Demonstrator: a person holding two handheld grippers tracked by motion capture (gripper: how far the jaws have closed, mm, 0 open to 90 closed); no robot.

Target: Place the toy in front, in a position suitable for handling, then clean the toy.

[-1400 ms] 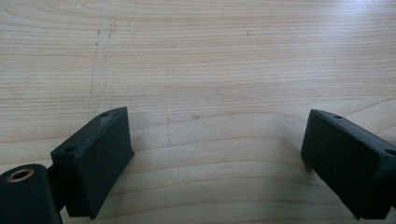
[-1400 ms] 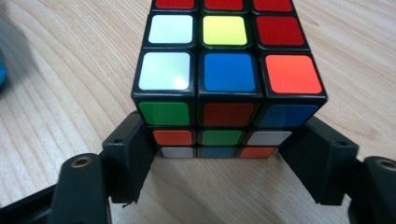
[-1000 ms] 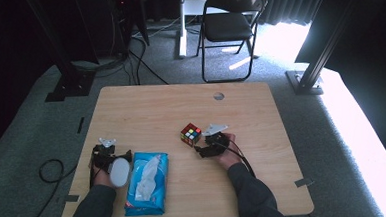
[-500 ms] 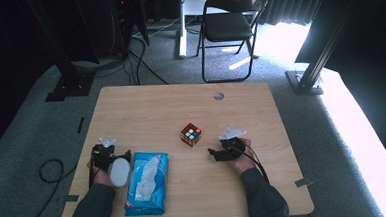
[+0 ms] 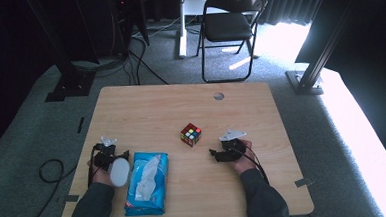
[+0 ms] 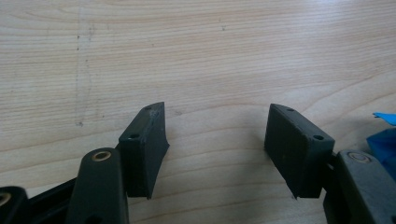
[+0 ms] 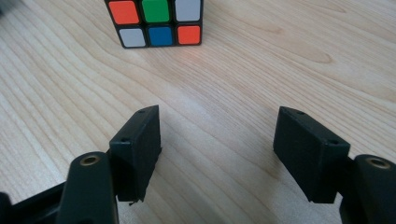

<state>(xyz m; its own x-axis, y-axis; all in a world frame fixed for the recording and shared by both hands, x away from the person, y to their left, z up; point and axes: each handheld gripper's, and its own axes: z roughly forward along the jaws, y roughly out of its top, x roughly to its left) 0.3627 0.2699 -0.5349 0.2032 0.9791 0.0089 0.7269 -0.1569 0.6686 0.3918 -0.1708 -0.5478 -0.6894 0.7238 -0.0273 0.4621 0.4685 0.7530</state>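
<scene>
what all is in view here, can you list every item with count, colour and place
puzzle cube: 1, multicoloured, middle of the table, apart from both grippers
wet wipes pack: 1, blue, near edge, beside the left gripper
table: 1, light wood, with a round grommet near its far edge
folding chair: 1, black, on the floor beyond the table
cables: several, black, on the grey carpet
left gripper: 1, black, jaws open over bare wood, just been closing
right gripper: 1, black, jaws open, just been closing a little, nothing between them, cube ahead
</scene>
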